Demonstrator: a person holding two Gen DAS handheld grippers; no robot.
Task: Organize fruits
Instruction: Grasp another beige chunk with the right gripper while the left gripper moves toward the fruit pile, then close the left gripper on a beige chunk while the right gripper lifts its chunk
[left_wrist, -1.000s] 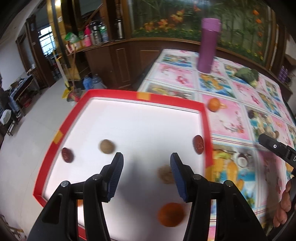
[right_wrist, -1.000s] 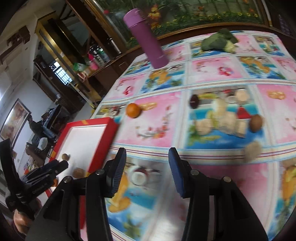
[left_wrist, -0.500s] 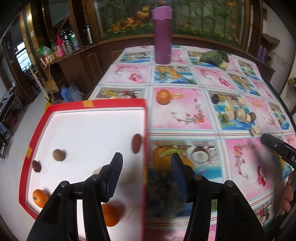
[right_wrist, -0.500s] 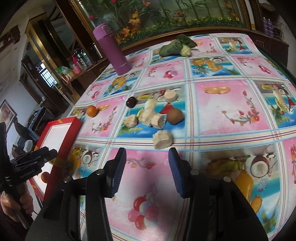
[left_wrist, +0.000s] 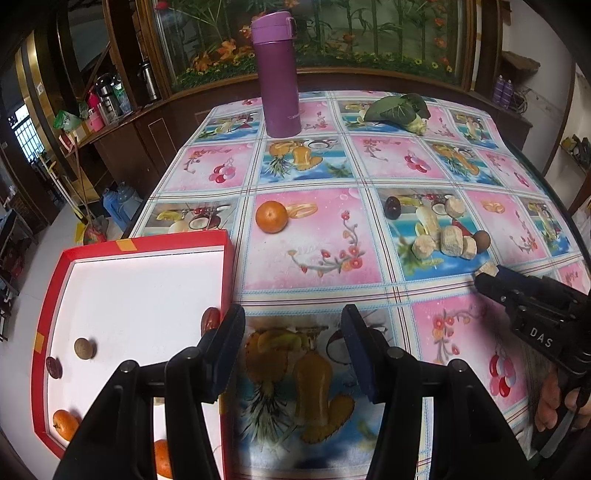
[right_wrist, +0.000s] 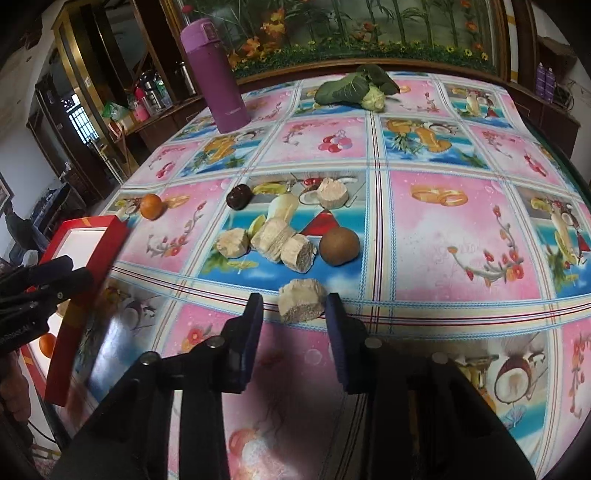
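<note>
Both grippers have swung right, off the red tray (left_wrist: 147, 245); the left gripper (left_wrist: 291, 347) hangs apart, empty, beside it; the right gripper (right_wrist: 293, 325), apart, straddles the near beige chunk (right_wrist: 301, 304); next, close and lift, I judge.

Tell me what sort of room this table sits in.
Probably a home dining or living room. A fruit-print tablecloth covers the table, a large planted glass tank stands behind it, and a wooden sideboard with flasks lines the wall.

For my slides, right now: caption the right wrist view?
Open right gripper brackets a beige chunk on the fruit-print tablecloth.
</note>
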